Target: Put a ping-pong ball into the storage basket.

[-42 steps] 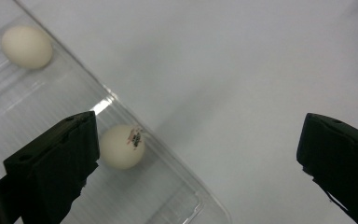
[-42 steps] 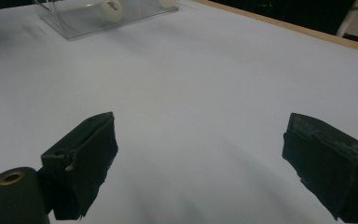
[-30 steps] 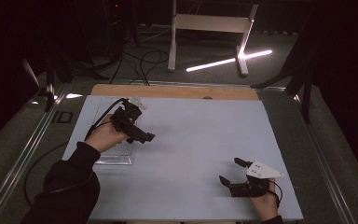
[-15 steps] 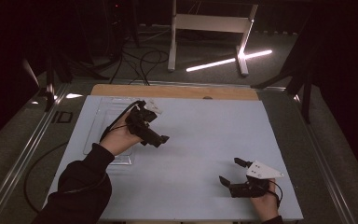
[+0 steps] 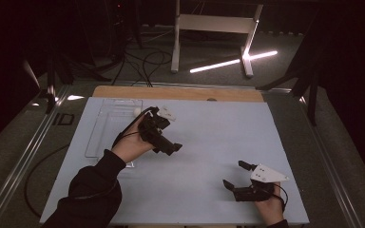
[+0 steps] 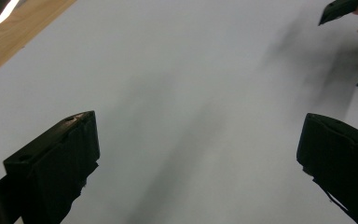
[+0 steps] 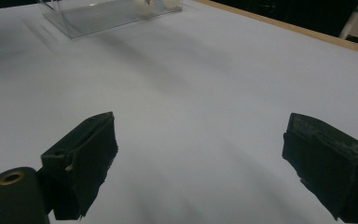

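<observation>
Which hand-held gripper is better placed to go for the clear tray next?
Left. The left hand-held gripper hangs open just beside the clear tray at the table's left. The right hand-held gripper, also open, sits at the near right corner, well away from it.

Clear tray [image 5: 105,126] lies at the table's [image 5: 218,128] far left edge

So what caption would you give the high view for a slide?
Two hand-held grippers, left and right, both open over a pale blue table beside a clear tray.
</observation>
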Demonstrator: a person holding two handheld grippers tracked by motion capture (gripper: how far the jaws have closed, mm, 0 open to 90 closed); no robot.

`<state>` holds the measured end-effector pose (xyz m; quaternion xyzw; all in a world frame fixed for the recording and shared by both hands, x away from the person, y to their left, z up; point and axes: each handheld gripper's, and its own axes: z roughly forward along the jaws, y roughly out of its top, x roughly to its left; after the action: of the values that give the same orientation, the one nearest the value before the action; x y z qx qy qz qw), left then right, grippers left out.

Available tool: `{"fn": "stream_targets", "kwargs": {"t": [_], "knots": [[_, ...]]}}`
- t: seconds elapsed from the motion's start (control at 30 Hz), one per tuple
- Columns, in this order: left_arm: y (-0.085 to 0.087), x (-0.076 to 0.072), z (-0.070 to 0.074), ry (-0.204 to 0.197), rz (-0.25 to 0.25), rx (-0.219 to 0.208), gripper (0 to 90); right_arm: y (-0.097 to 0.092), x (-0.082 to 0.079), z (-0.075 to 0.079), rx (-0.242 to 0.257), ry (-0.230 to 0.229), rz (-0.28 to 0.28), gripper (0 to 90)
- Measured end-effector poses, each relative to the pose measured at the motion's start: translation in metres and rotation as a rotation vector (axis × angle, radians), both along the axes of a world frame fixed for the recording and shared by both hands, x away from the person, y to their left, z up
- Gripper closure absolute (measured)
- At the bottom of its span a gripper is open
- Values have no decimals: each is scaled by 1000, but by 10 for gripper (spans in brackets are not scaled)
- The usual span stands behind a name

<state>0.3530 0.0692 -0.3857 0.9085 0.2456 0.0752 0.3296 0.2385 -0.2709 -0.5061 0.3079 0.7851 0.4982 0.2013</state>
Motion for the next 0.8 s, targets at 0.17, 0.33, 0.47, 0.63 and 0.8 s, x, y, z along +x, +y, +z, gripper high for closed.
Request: {"fn": "stream_targets", "kwargs": {"t": [0.17, 0.33, 0.47, 0.63, 0.8], "knots": [[-8, -5, -5, 2, -25, 12, 5, 1, 0, 0, 0, 2, -1, 98], [-14, -9, -10, 1, -37, 11, 5, 1, -1, 0, 0, 0, 0, 97], [-18, -13, -16, -5, -46, 16, 5, 0, -1, 1, -1, -6, -1, 97], [-20, -19, -21, -1, -65, 5, 5, 0, -1, 1, -1, -4, 1, 97], [-20, -24, -27, 14, -78, 1, 5, 1, -1, 1, -2, -3, 1, 97]]}}
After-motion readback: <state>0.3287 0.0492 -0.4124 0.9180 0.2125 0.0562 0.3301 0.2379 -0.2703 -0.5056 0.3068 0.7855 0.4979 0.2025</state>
